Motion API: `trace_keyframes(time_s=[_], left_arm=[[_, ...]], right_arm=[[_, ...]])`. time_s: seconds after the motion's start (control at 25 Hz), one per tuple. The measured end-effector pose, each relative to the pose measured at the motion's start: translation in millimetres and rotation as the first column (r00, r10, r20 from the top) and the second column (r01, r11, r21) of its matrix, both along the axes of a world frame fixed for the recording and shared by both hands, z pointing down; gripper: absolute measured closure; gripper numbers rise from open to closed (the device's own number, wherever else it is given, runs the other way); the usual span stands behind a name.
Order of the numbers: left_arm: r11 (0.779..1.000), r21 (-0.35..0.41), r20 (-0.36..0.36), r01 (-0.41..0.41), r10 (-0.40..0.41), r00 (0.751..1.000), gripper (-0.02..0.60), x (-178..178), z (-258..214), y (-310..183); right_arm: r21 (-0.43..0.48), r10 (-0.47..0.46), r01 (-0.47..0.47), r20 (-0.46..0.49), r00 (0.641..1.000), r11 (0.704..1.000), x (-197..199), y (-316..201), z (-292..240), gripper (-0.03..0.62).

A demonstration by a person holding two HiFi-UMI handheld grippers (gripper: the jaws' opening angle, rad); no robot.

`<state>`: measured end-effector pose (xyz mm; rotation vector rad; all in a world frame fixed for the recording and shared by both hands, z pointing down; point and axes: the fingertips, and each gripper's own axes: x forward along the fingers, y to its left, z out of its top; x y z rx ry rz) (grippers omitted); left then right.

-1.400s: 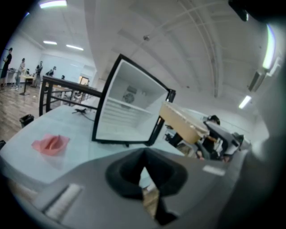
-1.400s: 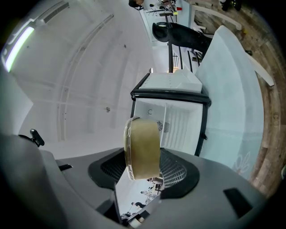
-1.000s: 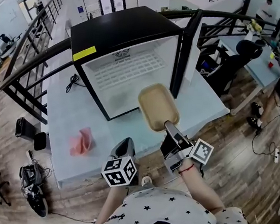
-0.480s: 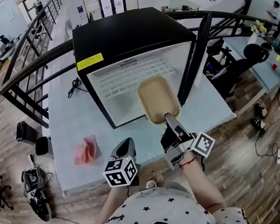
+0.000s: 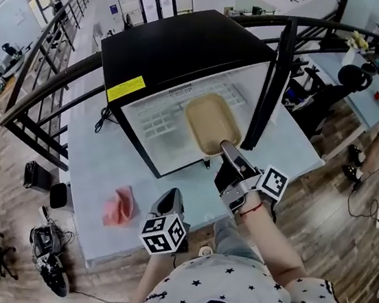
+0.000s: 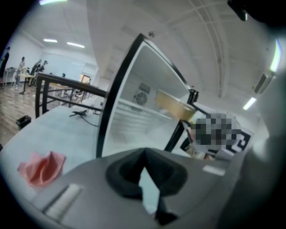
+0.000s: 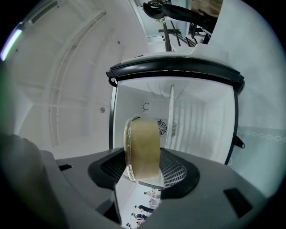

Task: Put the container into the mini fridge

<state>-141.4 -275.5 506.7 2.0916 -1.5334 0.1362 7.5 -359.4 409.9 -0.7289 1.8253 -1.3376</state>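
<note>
A tan container (image 5: 211,122) with a clear lid is held by one end in my right gripper (image 5: 225,151), which is shut on it. It hangs at the open mouth of the black mini fridge (image 5: 182,49), over the white wire shelf (image 5: 160,112). In the right gripper view the container (image 7: 142,147) stands on edge between the jaws, with the white fridge interior (image 7: 187,120) straight ahead. My left gripper (image 5: 167,203) is low near the table's front edge, its jaws shut with nothing in them. The left gripper view shows the fridge's open front (image 6: 134,112) and the container (image 6: 175,103).
The fridge lies on a pale blue table (image 5: 97,170). A pink cloth (image 5: 121,205) sits on the table left of my left gripper. The open fridge door (image 5: 277,76) stands at the right. A black cable (image 5: 101,120) lies left of the fridge.
My right gripper has carried the container forward from in front of the fridge's lower edge into its opening. The left gripper has stayed put.
</note>
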Motion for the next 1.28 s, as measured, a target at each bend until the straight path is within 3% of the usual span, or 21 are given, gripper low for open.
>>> trace_keyframes(time_s=[0.56, 1.28], left_arm=[[0.998, -0.008, 0.010, 0.065, -0.065, 0.998, 0.575, -0.2, 2.2, -37.5], [0.994, -0.027, 0.009, 0.105, -0.105, 0.994, 0.575, -4.7, 8.8, -64.4]], right_arm=[[-0.073, -0.036, 0.036, 0.011, 0.999, 0.997, -4.1, -62.6, 6.9, 0.361], [-0.087, -0.078, 0.077, -0.001, 0.997, 0.993, -23.8, -111.3, 5.3, 0.361]])
